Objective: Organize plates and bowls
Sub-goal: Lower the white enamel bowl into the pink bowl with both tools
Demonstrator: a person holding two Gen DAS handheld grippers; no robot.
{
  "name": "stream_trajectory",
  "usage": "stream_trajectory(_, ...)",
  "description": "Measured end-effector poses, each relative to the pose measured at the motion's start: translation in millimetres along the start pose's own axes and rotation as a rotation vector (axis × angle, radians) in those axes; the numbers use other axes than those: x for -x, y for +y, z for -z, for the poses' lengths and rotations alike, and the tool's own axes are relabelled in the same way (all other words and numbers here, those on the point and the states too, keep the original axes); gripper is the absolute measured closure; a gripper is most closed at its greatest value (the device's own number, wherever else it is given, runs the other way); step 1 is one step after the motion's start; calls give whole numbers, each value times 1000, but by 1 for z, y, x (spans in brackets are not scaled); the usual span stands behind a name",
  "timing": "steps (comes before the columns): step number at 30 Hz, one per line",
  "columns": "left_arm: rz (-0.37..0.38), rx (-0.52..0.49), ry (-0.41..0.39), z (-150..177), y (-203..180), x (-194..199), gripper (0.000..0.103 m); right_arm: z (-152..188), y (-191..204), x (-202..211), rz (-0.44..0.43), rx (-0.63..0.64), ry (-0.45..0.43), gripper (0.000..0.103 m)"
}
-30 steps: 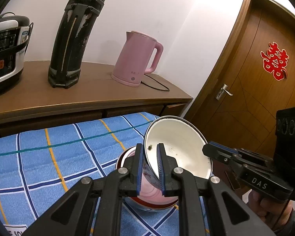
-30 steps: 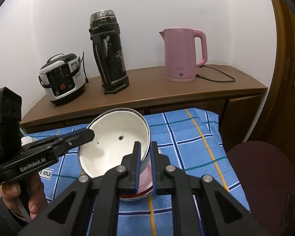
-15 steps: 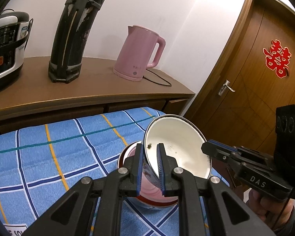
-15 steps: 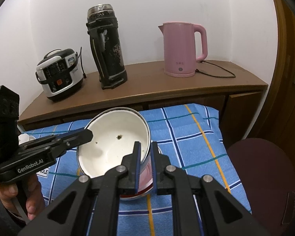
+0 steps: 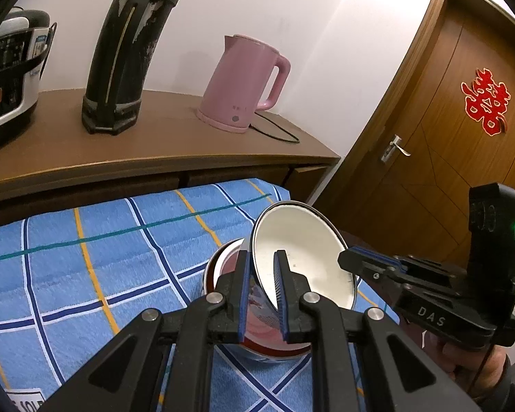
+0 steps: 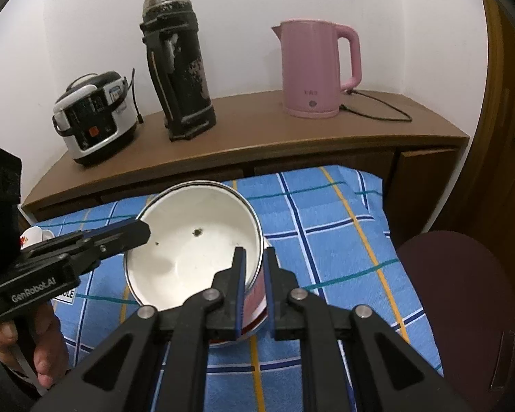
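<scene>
Two grippers hold one white bowl over a checked blue cloth, in a small room with a wooden door.

The blue cloth [image 6: 326,213] covers the bench; behind it is a brown sideboard [image 6: 257,140] with a rice cooker [image 6: 96,116], a black flask [image 6: 178,68] and a pink kettle [image 6: 316,68] against the white wall. The cloth ends near a dark red seat [image 6: 456,295] on the right; the door [image 5: 463,137] stands beyond. The white bowl [image 6: 192,247] is tilted, over a red bowl [image 5: 223,267] on the cloth. The left gripper [image 5: 262,295] is clamped on its rim, the right gripper [image 6: 255,292] on the opposite rim. The cloth's left and far parts are bare.
</scene>
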State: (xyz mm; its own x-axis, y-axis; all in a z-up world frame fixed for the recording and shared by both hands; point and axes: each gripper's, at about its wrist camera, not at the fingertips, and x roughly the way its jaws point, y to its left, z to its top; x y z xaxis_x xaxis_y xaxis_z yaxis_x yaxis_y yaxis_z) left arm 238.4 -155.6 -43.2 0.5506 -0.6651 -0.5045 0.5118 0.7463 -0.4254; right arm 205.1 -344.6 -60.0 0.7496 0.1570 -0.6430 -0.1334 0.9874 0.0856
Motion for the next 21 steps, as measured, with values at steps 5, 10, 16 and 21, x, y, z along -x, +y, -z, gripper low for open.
stream_trajectory(5,-3,33,47,2,8,-10,88,1,0,-3,3,8,16,92)
stream_trajectory(10,-14,42,84,7,10,-18,88,0,-1,-7,5,15,30,92)
stream_trajectory(16,-20,39,97,9,9,-18,88,2,-4,-14,-4,11,57,92)
stream_trajectory(21,-28,45,117,9,11,-21,88,3,-4,-18,-11,11,74,91)
